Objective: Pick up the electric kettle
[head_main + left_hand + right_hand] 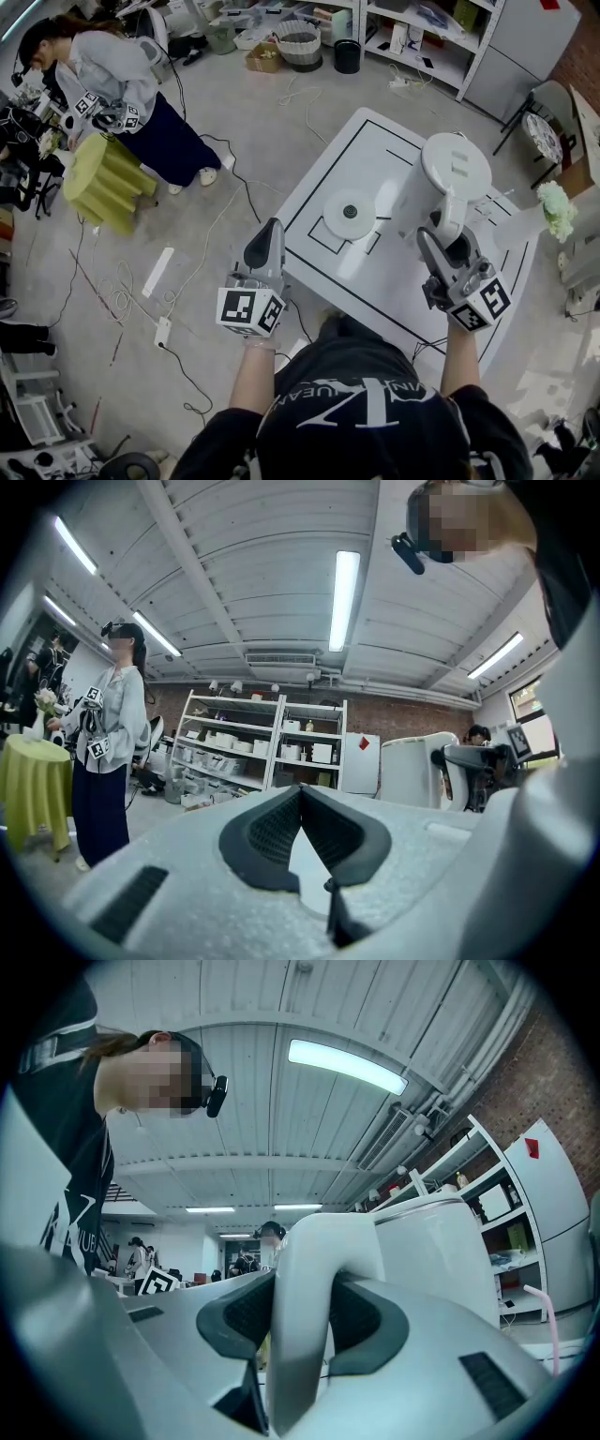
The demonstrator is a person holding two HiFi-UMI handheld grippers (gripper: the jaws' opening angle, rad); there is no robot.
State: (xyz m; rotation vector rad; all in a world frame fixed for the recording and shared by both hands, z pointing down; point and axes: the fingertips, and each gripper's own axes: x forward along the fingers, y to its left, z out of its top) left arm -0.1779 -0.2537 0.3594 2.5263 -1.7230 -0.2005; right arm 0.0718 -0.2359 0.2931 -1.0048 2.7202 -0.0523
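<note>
Near the right edge of the black-lined white desk [380,141], the right gripper [446,240] clamps the electric kettle [454,169] by its handle. The left gripper [269,234] is closed and empty above the cable-strewn floor [234,159].

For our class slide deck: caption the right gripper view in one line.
Right gripper fingers clamp the white electric kettle by its handle.

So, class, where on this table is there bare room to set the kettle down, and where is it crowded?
Bare: the far corner of the table, beyond the base; also the near strip between the base and the table's front edge. Crowded: the right half, where the right claw grips the kettle by its handle.
</note>
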